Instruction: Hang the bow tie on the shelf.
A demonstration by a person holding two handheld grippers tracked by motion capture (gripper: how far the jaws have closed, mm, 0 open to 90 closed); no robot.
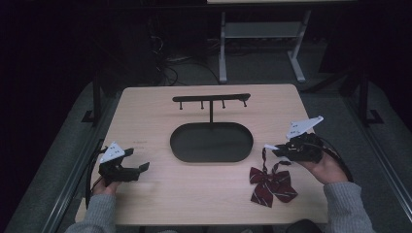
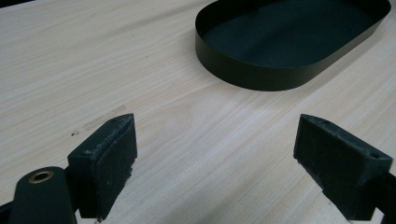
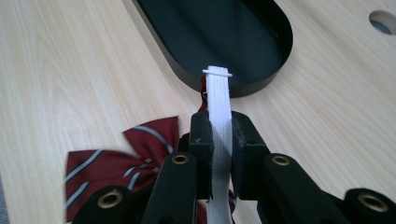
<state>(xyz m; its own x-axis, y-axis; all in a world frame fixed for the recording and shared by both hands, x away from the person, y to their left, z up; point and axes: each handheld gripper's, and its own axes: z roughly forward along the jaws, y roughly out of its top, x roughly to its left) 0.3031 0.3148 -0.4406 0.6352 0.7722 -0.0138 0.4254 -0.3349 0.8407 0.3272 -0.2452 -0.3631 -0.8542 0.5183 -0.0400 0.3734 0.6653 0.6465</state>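
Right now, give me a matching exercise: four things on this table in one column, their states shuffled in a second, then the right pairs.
Things:
1. left gripper
2. right gripper
3. bow tie
4. oval tray

States:
A. black, nothing lying in it
B. jaws wide apart over bare wood
C. dark red with pale stripes, lying near the table's front edge
D. jaws clamped on the white strap

Pairs: 1-B, 2-D, 3-C, 4-A
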